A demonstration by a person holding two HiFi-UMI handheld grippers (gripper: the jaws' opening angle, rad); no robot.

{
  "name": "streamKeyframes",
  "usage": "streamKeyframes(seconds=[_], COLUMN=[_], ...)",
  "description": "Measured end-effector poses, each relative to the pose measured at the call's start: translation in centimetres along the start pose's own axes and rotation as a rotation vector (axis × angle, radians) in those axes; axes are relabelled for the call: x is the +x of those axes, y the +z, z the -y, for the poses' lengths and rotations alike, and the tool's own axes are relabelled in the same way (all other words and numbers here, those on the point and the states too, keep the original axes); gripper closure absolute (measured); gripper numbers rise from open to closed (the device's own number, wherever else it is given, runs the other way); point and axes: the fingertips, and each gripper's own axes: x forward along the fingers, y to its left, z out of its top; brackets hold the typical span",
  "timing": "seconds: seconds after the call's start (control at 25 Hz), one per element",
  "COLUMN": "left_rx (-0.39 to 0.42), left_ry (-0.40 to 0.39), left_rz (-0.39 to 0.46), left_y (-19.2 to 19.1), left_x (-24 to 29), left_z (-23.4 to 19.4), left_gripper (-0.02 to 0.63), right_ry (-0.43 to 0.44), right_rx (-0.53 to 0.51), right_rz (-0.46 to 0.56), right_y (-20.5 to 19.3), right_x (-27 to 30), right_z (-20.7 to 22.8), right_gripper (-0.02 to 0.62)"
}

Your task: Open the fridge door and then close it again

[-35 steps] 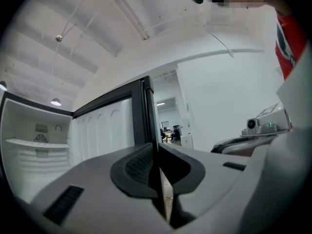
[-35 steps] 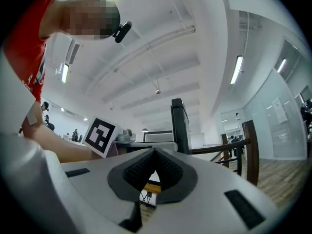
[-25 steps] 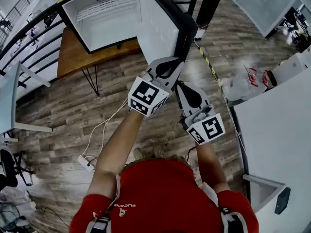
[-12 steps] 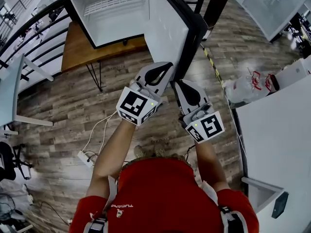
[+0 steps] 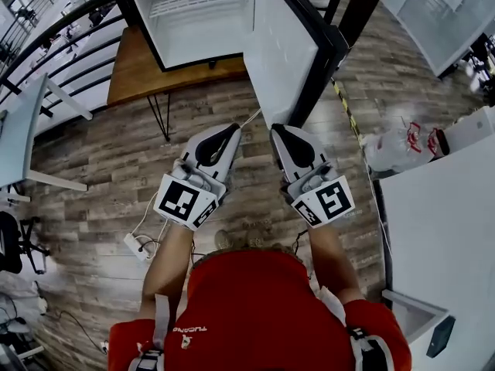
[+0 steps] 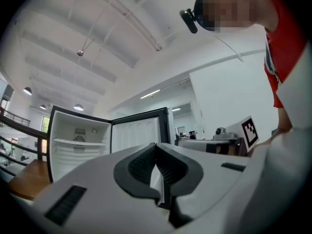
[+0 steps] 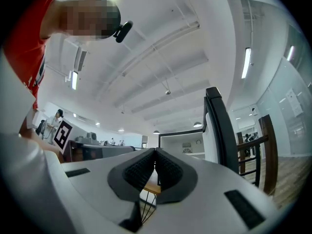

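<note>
Head view shows us both grippers side by side: our left gripper (image 5: 233, 128) and our right gripper (image 5: 275, 128) each have the jaws pressed together with nothing between them. Ahead of them the fridge (image 5: 193, 22) stands open on a wooden table (image 5: 139, 76), and its door (image 5: 282, 49) is swung out just ahead of the right gripper's tips, apart from both grippers.

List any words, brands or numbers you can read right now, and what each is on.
"TUCANO", upside down and faint, so uncertain: white print on the red shirt.
Red print on the white bag: too blurred to read.
Square markers on the left gripper and right gripper: patterns only, no words.
Fridge: no readable label.
</note>
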Motion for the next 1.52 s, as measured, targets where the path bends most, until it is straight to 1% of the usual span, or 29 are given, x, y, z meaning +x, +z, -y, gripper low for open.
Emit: streamKeyframes(seconds=[0.16,0.28,0.44,0.6,0.76,0.92,1.16,1.28,1.32,1.4,1.52], left_rx=[-0.005,0.002,0.006,-0.010,-0.018,-0.026,-0.036,-0.032,-0.032,-0.031,-0.035], left_ry=[0.059,0.083,0.108,0.119,0.106,0.095,0.106,0.119,0.125,0.136,0.154], left_rz=[0.001,0.031,0.048,0.057,0.057,0.054,0.055,0.054,0.053,0.052,0.055], left_y=[0.3,1.3,1.9,1.8,1.5,1.2,1.2,1.2,1.2,1.2,1.1], left_x=[-2.8,-4.2,-5.7,-6.5,-6.2,-5.7,-5.3,-5.3,-5.3,-5.2,-5.3], left_z=[-1.1,-1.7,-2.4,-2.8,-2.6,-2.4,-2.3,-2.4,-2.4,-2.5,-2.5], left_gripper=[0.597,0.597,0.597,0.597,0.597,0.597,0.597,0.597,0.597,0.597,0.597], right_ry=[0.021,0.032,0.042,0.044,0.029,-0.019,-0.150,-0.197,-0.207,-0.216,-0.205], right_rx=[0.004,0.008,0.013,0.011,0.004,-0.008,0.001,0.007,0.008,0.011,0.011], right_rz=[0.010,0.017,0.018,0.016,0.016,0.013,-0.004,-0.013,-0.018,-0.031,-0.053], right_y=[0.1,0.3,0.2,0.1,0.2,0.3,0.5,0.4,0.3,0.1,-0.4], right_x=[0.5,1.0,1.5,1.7,1.5,0.8,-0.9,-1.7,-1.9,-2.1,-2.2], right_z=[-1.3,-2.0,-2.8,-3.3,-3.0,-1.2,3.6,5.6,6.3,7.5,9.3], right_gripper=[0.571,0.571,0.571,0.570,0.571,0.570,0.568,0.565,0.550,0.473,0.417])
